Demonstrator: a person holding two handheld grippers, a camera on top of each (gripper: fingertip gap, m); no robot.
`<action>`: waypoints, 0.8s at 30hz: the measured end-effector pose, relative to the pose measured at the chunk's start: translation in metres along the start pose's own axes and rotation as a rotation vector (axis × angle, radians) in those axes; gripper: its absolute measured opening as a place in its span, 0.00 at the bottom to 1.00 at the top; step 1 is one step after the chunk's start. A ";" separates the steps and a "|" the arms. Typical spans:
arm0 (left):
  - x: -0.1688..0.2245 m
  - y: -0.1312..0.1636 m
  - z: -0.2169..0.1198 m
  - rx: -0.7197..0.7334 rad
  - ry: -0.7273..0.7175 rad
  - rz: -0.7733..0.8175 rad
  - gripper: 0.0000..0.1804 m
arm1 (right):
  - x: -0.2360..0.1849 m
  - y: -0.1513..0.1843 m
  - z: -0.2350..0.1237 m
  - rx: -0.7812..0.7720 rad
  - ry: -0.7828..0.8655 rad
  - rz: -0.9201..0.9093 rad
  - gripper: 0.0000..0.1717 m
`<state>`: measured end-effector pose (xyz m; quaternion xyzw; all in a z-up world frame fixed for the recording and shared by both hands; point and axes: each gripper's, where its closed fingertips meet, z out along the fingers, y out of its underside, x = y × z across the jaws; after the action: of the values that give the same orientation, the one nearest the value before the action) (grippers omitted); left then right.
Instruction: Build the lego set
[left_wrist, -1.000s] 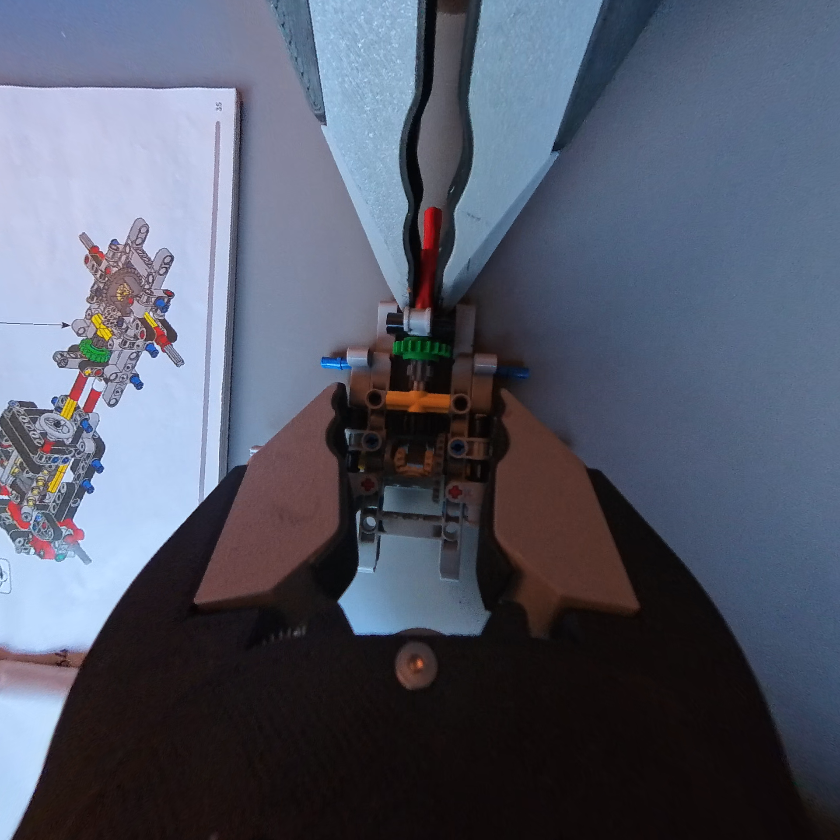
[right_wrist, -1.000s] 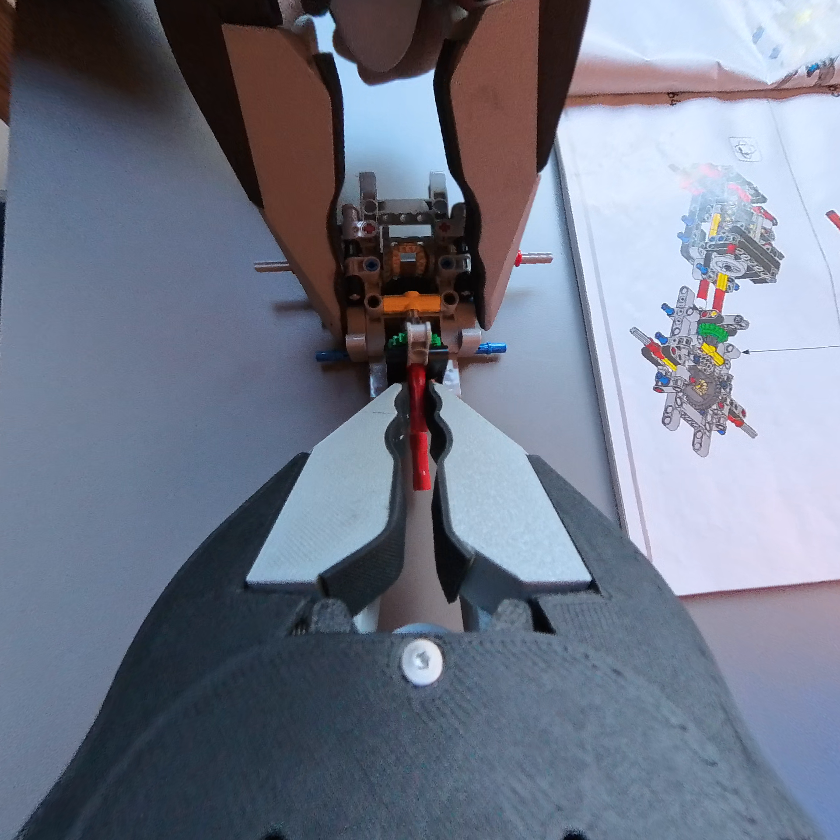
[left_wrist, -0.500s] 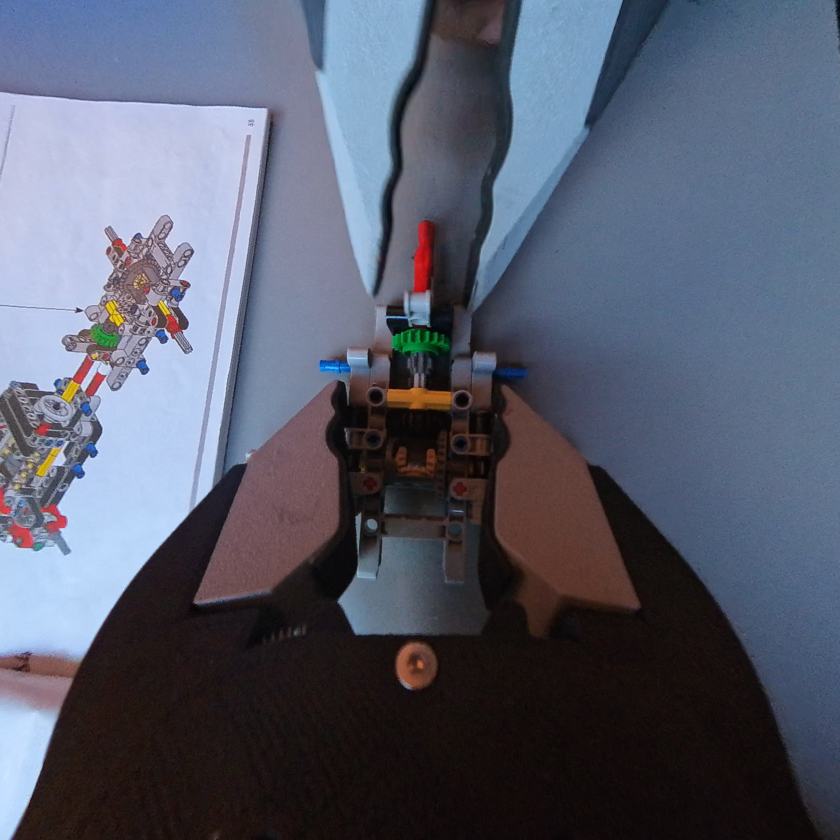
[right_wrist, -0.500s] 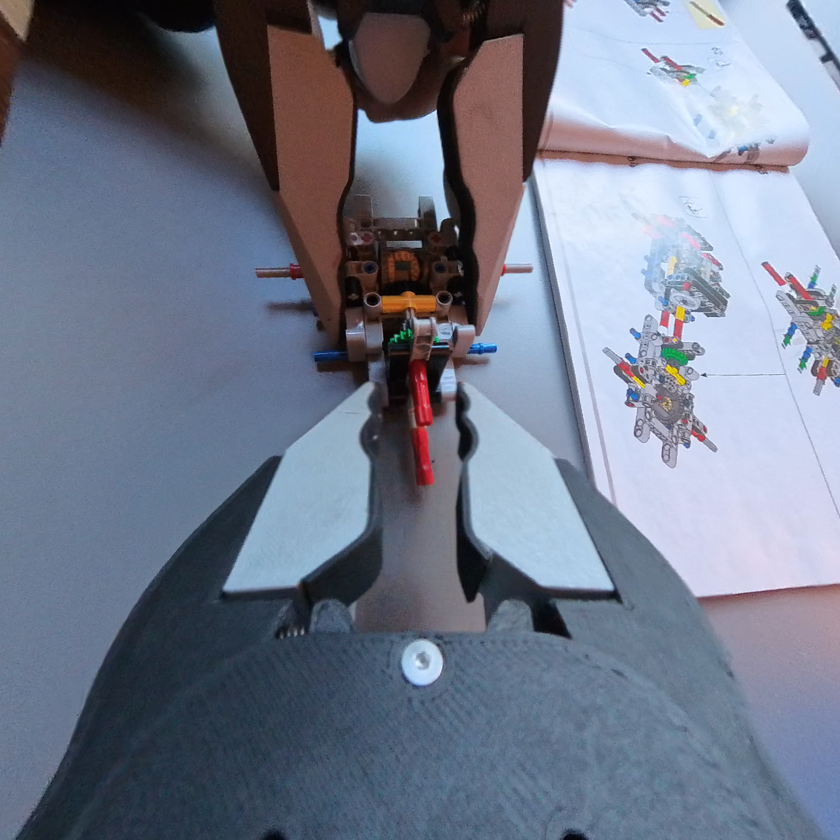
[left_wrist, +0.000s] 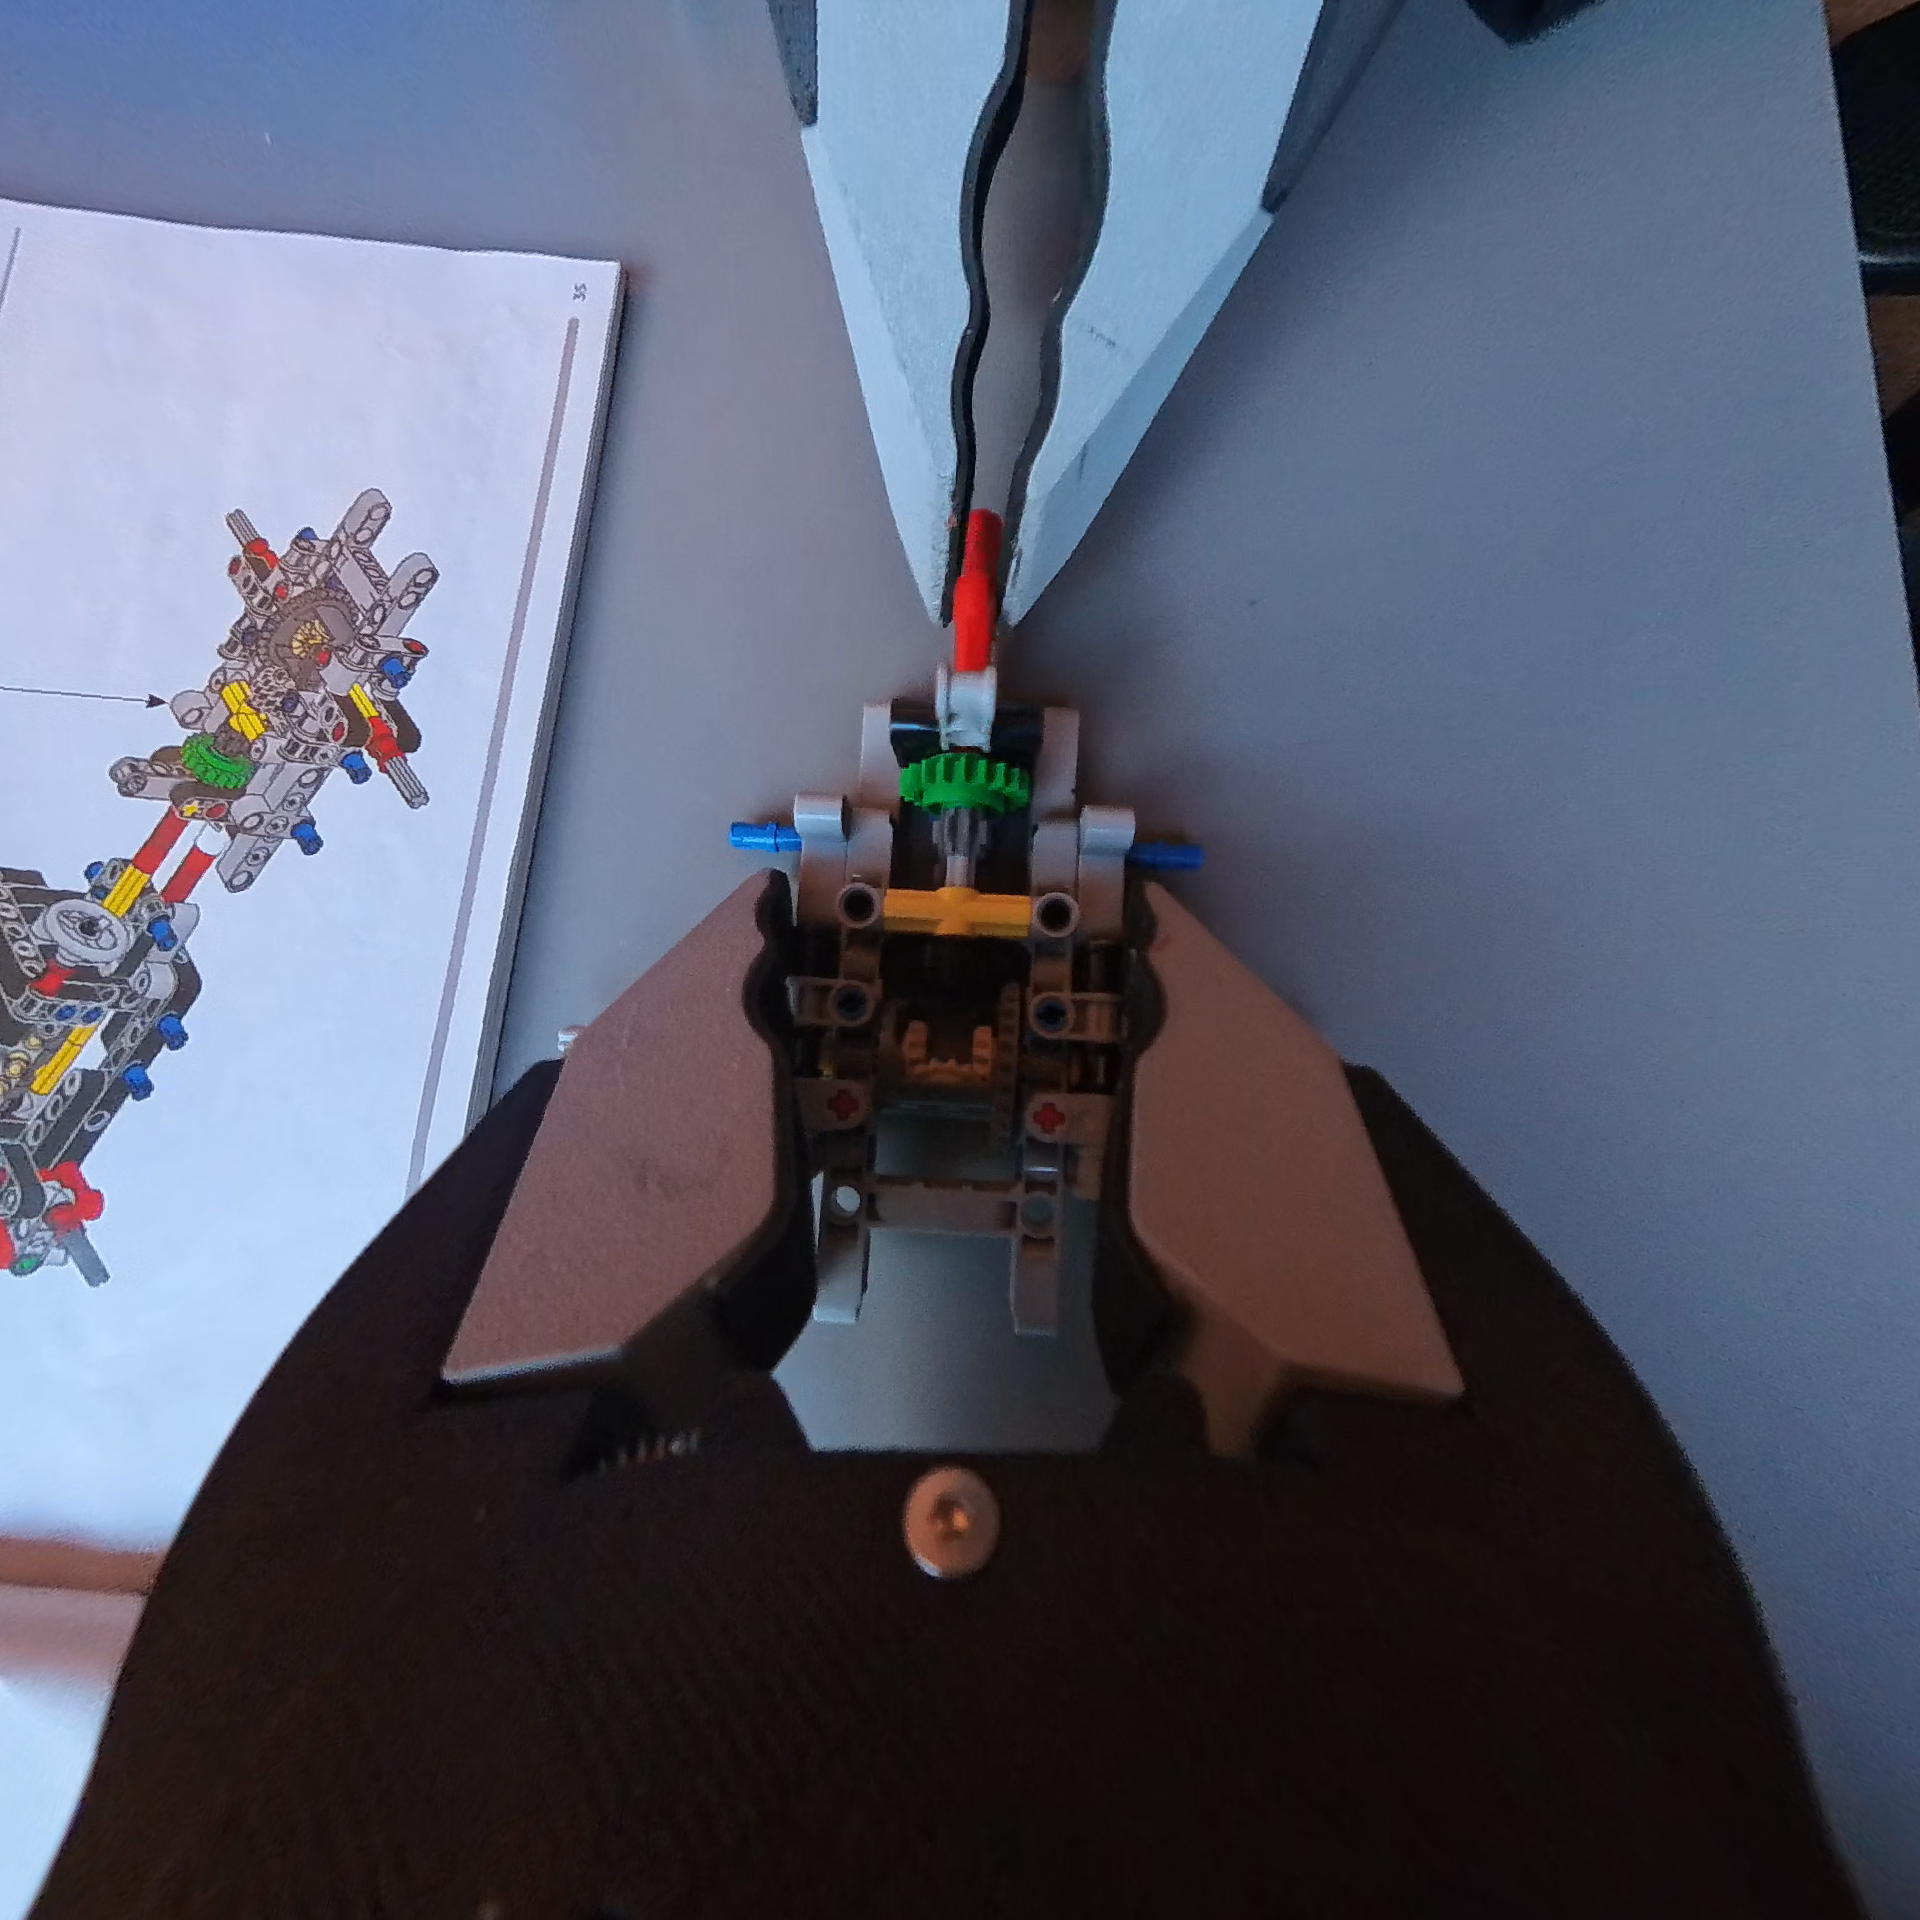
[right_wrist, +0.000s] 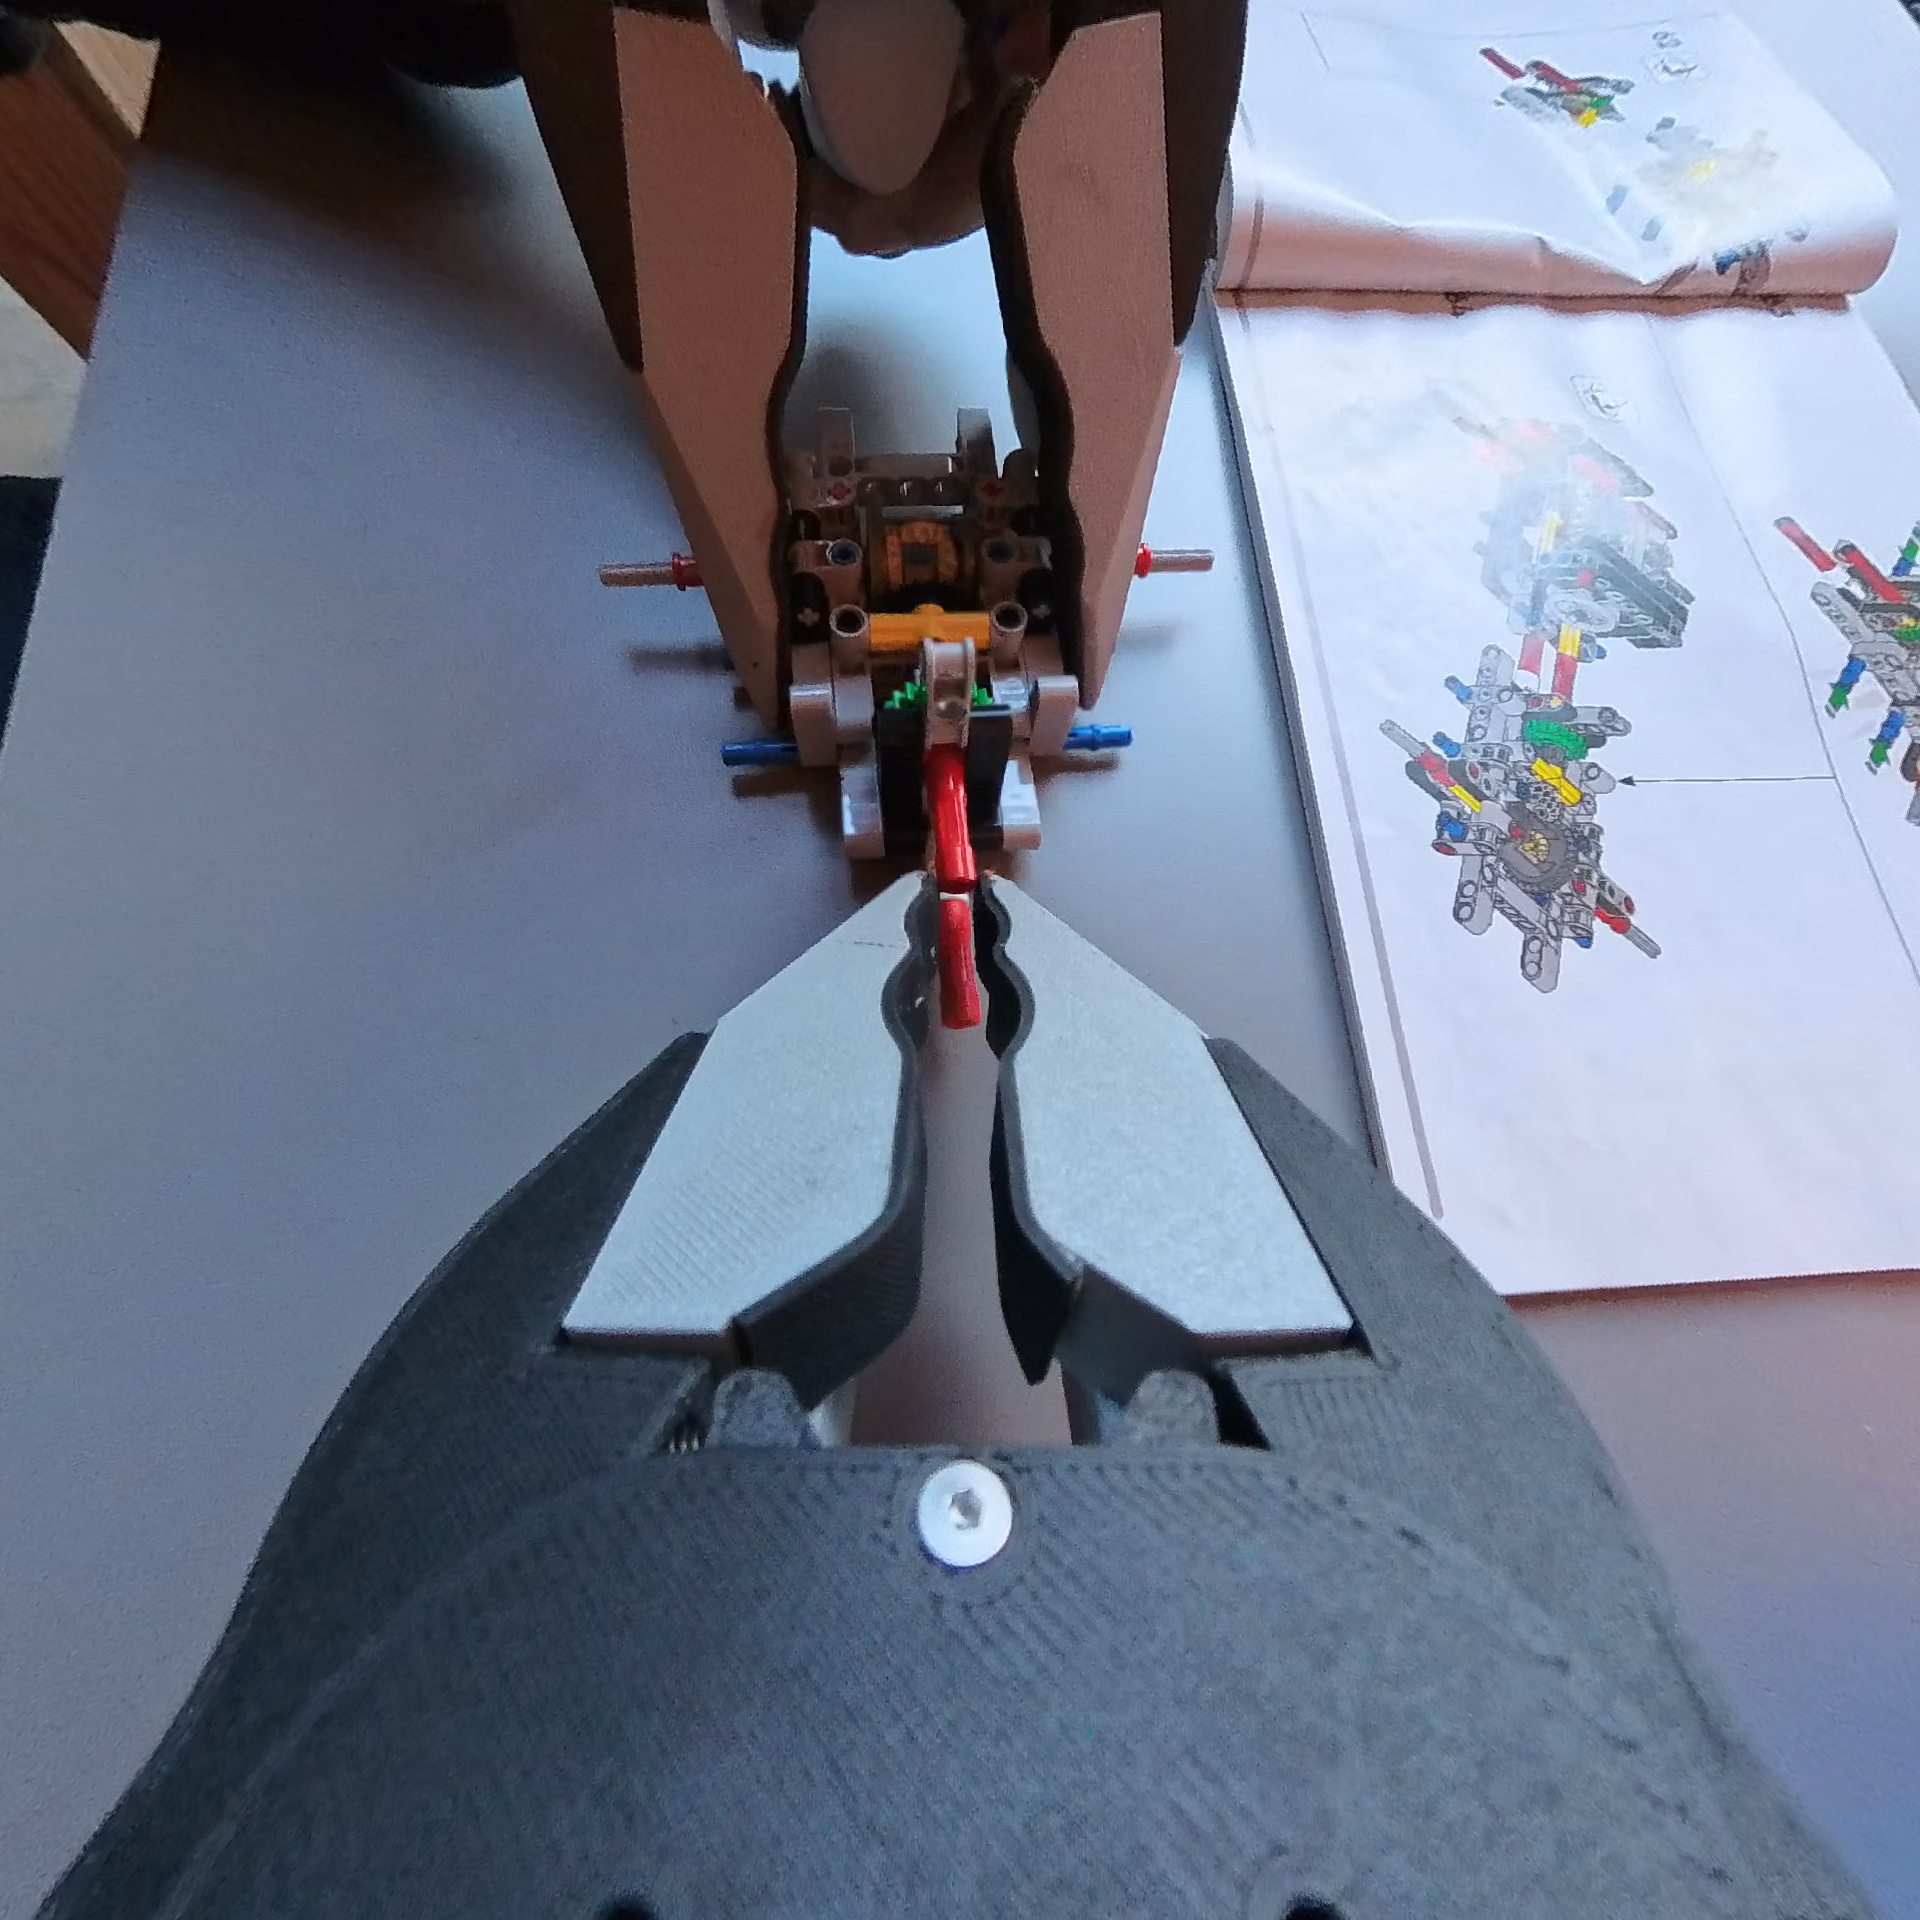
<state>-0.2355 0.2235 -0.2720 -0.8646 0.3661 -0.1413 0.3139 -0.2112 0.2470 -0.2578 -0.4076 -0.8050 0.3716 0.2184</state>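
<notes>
A grey toy-brick gear assembly (left_wrist: 956, 997) with a green gear (left_wrist: 961, 779), a yellow cross piece and blue side pins rests on the grey table (left_wrist: 1455, 727). My left gripper (left_wrist: 958, 894), with brown fingers, is shut on the assembly's two sides. A red axle (right_wrist: 948, 821) sticks out of the assembly's far end toward my right gripper (right_wrist: 954, 888). The right gripper's grey fingers are shut on that axle's outer part. The left wrist view shows the red axle (left_wrist: 977, 603) pinched between the grey fingertips (left_wrist: 1039, 540). In the right wrist view the assembly (right_wrist: 925, 613) sits between the brown fingers (right_wrist: 717, 520).
An open instruction booklet (left_wrist: 260, 727) with coloured drawings lies on the table to the left of the assembly; it shows on the right in the right wrist view (right_wrist: 1558, 935). The table's edge (left_wrist: 1860, 520) runs down the right side. The left gripper's tips are roughly 5 cm from the right gripper's.
My right gripper opened around the red axle half a second ago and has come together on it once more, nearer the axle's free end. The left gripper kept its hold.
</notes>
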 end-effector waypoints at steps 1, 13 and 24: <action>0.000 0.000 0.000 -0.005 -0.002 -0.005 0.33 | 0.001 0.000 0.000 -0.005 0.001 0.005 0.01; -0.001 -0.001 0.001 -0.019 -0.015 -0.026 0.33 | 0.002 0.001 0.002 -0.011 -0.016 0.042 0.01; 0.001 0.004 -0.002 -0.032 -0.027 0.016 0.38 | 0.004 0.002 0.008 -0.002 -0.023 0.057 0.01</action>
<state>-0.2374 0.2196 -0.2731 -0.8684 0.3711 -0.1210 0.3059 -0.2175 0.2478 -0.2638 -0.4264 -0.7959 0.3814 0.1980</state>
